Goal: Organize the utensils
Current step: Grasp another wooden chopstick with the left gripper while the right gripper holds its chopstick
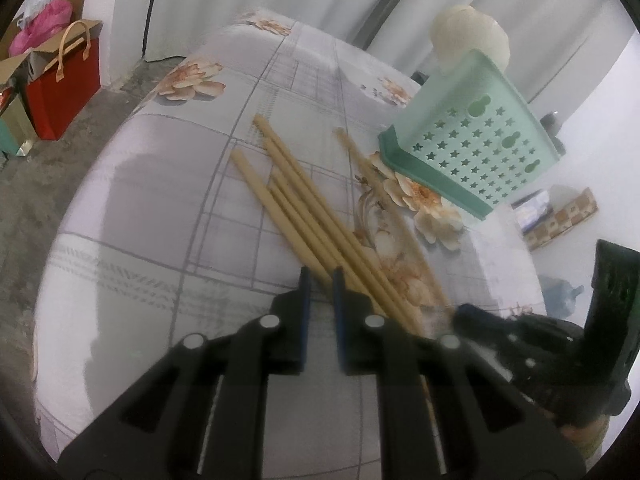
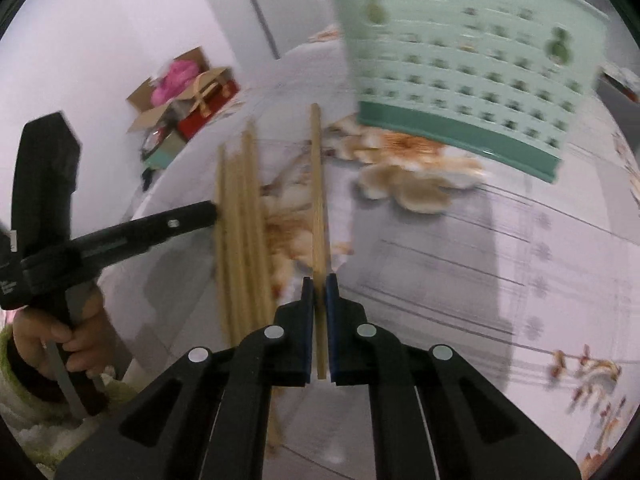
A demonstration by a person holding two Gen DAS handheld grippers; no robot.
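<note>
- Right tongs (image 2: 319, 280) clamped on a single chopstick (image 2: 318, 184); its long axis runs straight ahead along the fingers, far end pointing toward the green utensil basket (image 2: 460, 80).
- Basket stands on the desk (image 2: 460, 248) ahead and to the right of the held stick, near but not touching it; the right hand is the nearer one, so the coming move is likely a lift, tip-up and drop into it.
- Remaining chopsticks (image 1: 304, 204) lie in a loose fan on the floral cloth, just left of the held stick.
- Left tongs (image 1: 320, 276) nearly together, nothing seen between them, tips at the near ends of the pile; contact with the sticks cannot be told.
- Person's hand (image 2: 76, 336) grips the left handle.
- Hidden: basket rim and inside cut off in the right view, so compartments are unknown. The right view is motion-blurred, and near ends of the pile sit under the tongs.
</note>
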